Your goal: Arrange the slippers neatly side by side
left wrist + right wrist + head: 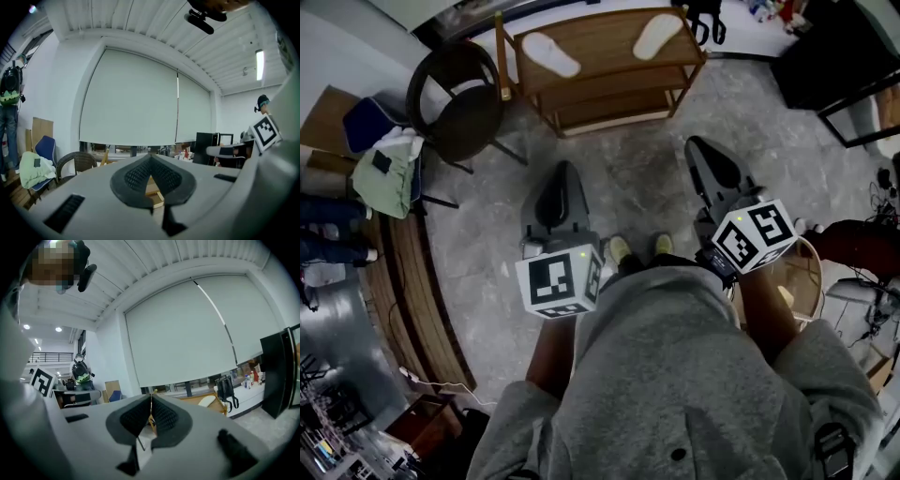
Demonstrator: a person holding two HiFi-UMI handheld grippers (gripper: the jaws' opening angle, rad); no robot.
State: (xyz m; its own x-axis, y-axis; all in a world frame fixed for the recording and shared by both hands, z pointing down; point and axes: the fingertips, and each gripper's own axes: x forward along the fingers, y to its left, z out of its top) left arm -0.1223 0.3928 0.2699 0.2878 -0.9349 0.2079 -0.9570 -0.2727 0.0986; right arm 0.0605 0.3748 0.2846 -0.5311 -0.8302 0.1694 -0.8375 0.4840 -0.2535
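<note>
The left claw (565, 171) and right claw (698, 145) are hanging shut and empty, well apart from the slippers (550, 53), which are lying splayed apart on the wooden shelf (600, 42). Reaching in without opening is risking shoving one off the edge.

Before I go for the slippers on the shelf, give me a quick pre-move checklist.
1. Both slippers visible: ok; left slipper and right slipper lie on the wooden shelf top.
2. Side by side: not ok; apart, angled differently.
3. Left claw empty: ok; shut on nothing.
4. Right claw empty: ok; shut on nothing.
5. Claws opened for grasping: not ok.
</note>
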